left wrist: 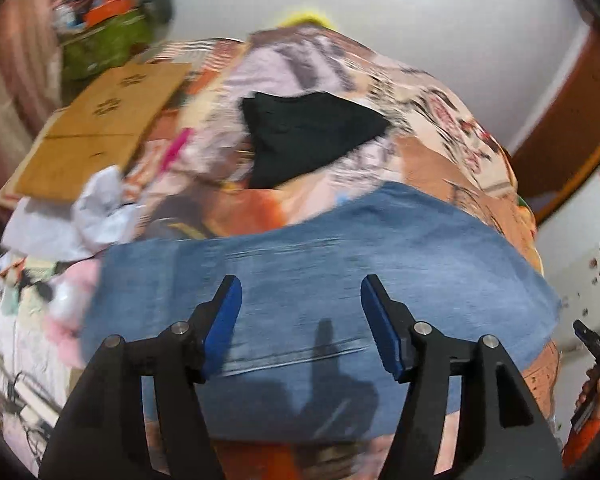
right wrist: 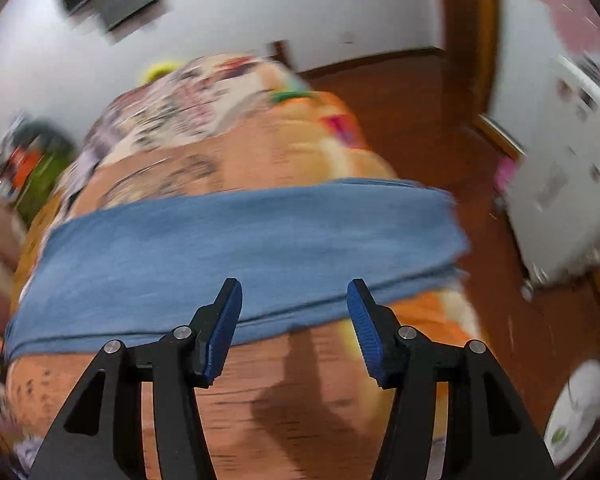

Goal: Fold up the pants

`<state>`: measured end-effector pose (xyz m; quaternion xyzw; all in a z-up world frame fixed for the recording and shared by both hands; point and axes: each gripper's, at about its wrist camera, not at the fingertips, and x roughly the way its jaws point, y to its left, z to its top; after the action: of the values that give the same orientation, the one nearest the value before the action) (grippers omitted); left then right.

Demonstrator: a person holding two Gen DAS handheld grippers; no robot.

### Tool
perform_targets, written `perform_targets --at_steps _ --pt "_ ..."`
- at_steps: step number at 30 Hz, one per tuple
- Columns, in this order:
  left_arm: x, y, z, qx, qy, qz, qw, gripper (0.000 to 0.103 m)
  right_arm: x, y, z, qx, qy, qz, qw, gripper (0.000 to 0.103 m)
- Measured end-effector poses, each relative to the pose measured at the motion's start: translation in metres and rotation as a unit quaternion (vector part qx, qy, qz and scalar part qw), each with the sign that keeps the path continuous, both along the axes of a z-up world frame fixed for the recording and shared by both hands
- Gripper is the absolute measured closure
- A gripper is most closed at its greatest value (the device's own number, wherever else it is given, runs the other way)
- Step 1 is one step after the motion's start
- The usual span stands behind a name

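Blue denim pants [left wrist: 340,264] lie folded as a broad band across a bed with a patterned orange and pink cover [left wrist: 432,160]. My left gripper [left wrist: 301,292] hovers above the pants, open, with nothing between its blue pads. In the right wrist view the same pants [right wrist: 240,240] stretch from left to right over the bed cover [right wrist: 236,148]. My right gripper [right wrist: 295,294] hangs over their near edge, open and empty. The right gripper [left wrist: 592,340] also shows at the right border of the left wrist view, held by a hand.
A folded black garment [left wrist: 308,136] lies further back on the bed. A flat cardboard sheet [left wrist: 100,128] and crumpled white and pink cloths [left wrist: 96,216] crowd the left side. Wooden floor [right wrist: 428,120] and a white appliance [right wrist: 560,184] lie right of the bed.
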<state>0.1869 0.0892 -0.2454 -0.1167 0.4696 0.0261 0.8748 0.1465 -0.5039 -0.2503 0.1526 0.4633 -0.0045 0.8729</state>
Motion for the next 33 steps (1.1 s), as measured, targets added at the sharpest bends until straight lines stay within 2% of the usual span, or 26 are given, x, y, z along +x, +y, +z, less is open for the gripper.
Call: perform_targets --at_steps 5,9,12,14,16,17,19,21,22,28,30,33 --pt "0.028 -0.052 -0.02 0.003 0.03 -0.051 0.9983 0.04 0.005 -0.059 -0.03 0.029 0.022 -0.079 0.996 0.052" --pt "0.036 -0.079 -0.037 0.02 0.053 -0.081 0.9952 0.04 0.018 -0.077 -0.052 0.051 0.036 -0.106 0.992 0.052" --pt "0.036 -0.094 -0.051 0.037 0.066 -0.094 0.9927 0.029 0.031 -0.081 -0.067 0.059 0.044 -0.107 0.992 0.052" --pt "0.03 -0.103 -0.054 0.062 0.054 -0.103 0.9913 0.018 0.04 -0.082 -0.077 0.061 0.062 -0.117 0.989 0.052" --pt "0.025 -0.114 -0.055 0.084 0.05 -0.117 0.9882 0.016 0.044 -0.086 -0.088 0.084 0.068 -0.127 0.986 0.052" --pt "0.025 -0.116 -0.055 0.091 0.049 -0.121 0.9873 0.016 0.046 -0.087 -0.092 0.093 0.07 -0.133 0.984 0.054" --pt "0.027 -0.117 -0.055 0.092 0.052 -0.124 0.9867 0.015 0.045 -0.088 -0.097 0.105 0.062 -0.138 0.983 0.068" --pt "0.03 -0.113 -0.056 0.082 0.059 -0.118 0.9878 0.013 0.044 -0.089 -0.095 0.1 0.051 -0.14 0.984 0.095" --pt "0.031 -0.112 -0.056 0.076 0.062 -0.116 0.9884 0.013 0.044 -0.088 -0.091 0.079 0.047 -0.142 0.986 0.098" --pt "0.03 -0.117 -0.055 0.089 0.059 -0.111 0.988 0.013 0.038 -0.087 -0.067 0.016 0.006 -0.117 0.993 0.1" --pt "0.031 -0.117 -0.055 0.088 0.06 -0.11 0.9881 0.013 0.037 -0.093 -0.066 0.027 0.001 -0.12 0.992 0.1" --pt "0.03 -0.115 -0.055 0.081 0.061 -0.109 0.9888 0.013 0.04 -0.097 -0.077 0.033 0.017 -0.123 0.992 0.1"
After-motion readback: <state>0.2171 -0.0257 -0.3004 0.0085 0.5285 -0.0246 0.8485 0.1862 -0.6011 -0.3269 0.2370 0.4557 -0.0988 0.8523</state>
